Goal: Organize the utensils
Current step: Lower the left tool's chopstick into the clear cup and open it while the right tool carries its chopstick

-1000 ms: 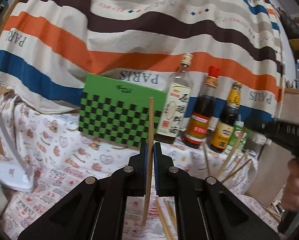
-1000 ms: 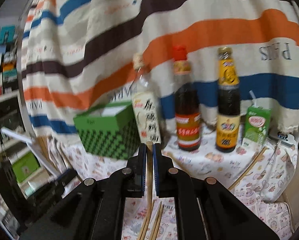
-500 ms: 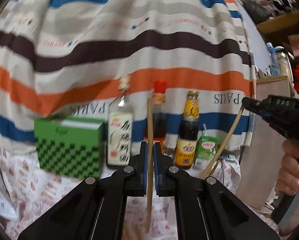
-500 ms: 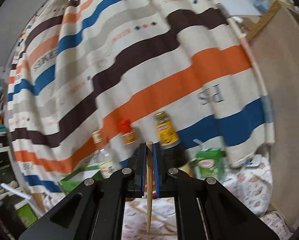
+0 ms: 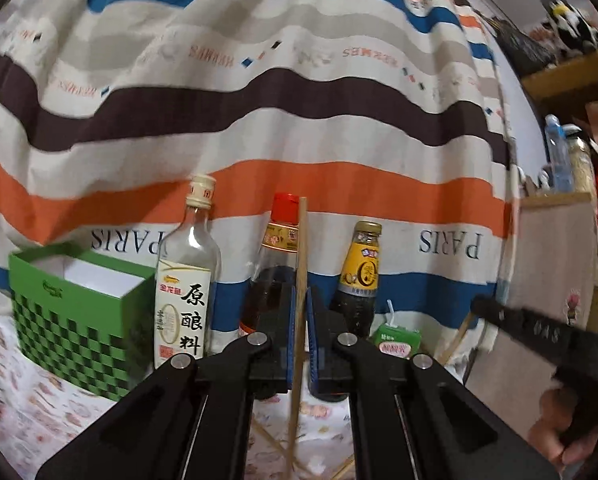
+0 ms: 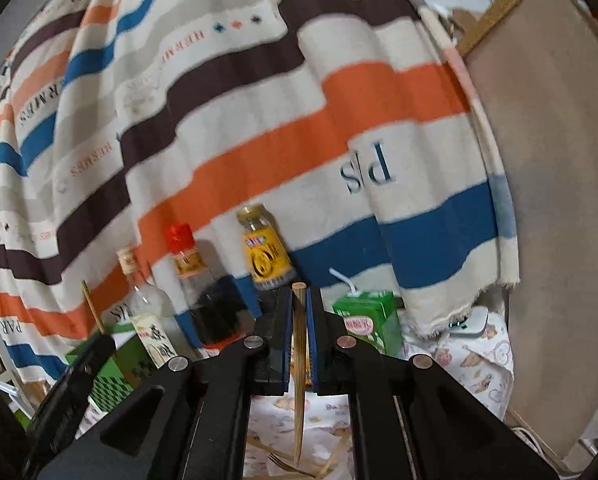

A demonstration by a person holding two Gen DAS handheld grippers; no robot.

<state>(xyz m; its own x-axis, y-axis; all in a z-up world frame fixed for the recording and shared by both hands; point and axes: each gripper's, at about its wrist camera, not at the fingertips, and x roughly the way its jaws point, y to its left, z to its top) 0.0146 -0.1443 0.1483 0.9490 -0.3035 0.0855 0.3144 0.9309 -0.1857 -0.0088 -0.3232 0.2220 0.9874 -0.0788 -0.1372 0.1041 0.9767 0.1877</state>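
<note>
My left gripper (image 5: 299, 312) is shut on a wooden chopstick (image 5: 302, 240) that stands upright, its top in front of the red-capped bottle. In the right wrist view, my right gripper (image 6: 299, 312) is shut on a second chopstick (image 6: 298, 420), also upright. The open green checked box (image 5: 79, 320) stands at the left on the patterned tablecloth. The right gripper's black body (image 5: 539, 328) shows at the right edge, held by a hand (image 5: 559, 440). The left gripper's black body (image 6: 79, 372) and its chopstick (image 6: 93, 308) show in front of the green box (image 6: 115, 376).
Three sauce bottles (image 5: 187, 280) (image 5: 277, 264) (image 5: 361, 276) and a green drink carton (image 5: 397, 340) stand in a row against a striped cloth. Loose chopsticks and a fork (image 6: 283, 464) lie on the table below. A brown board (image 6: 539, 200) stands at the right.
Both grippers rose and swung sideways with their chopsticks still clamped. The green box slid to the left in the left view. The right view rolled, so the bottles now lean.
</note>
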